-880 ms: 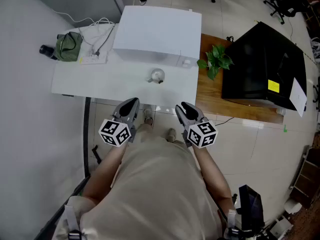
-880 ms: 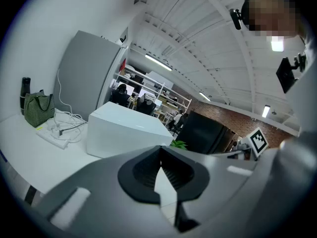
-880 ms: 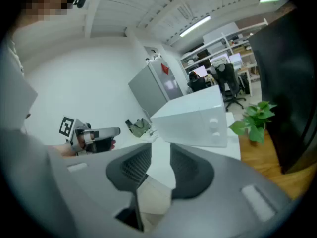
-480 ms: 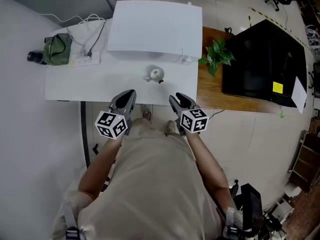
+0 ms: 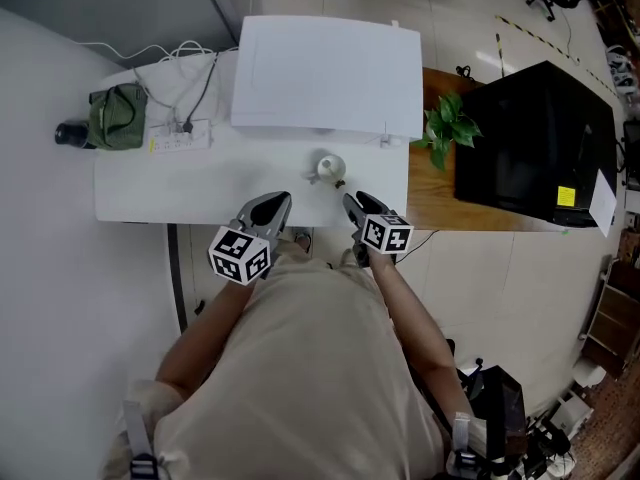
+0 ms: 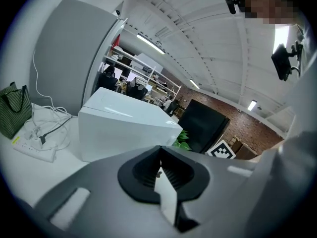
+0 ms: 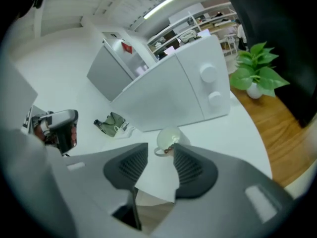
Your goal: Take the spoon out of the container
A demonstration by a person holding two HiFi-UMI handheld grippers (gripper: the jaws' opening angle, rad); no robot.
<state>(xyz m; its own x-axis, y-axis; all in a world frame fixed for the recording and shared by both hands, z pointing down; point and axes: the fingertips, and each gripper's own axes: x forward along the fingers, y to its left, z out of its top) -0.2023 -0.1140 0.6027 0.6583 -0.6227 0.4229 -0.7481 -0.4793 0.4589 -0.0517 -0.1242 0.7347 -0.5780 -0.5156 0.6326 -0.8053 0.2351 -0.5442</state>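
The spoon [image 7: 171,146] is seen standing in the white container [image 5: 327,166] on the counter [image 5: 150,183] at centre frame, ahead of the right gripper [image 5: 352,204], whose fingers are spread and empty, while the fingers of the left gripper [image 5: 275,204] are pressed together.

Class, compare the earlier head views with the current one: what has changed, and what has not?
The left gripper and right gripper both moved forward toward the cup and now reach over the table's near edge. Nothing was taken hold of; the right jaws stand apart, empty. The spoon stays in the cup.
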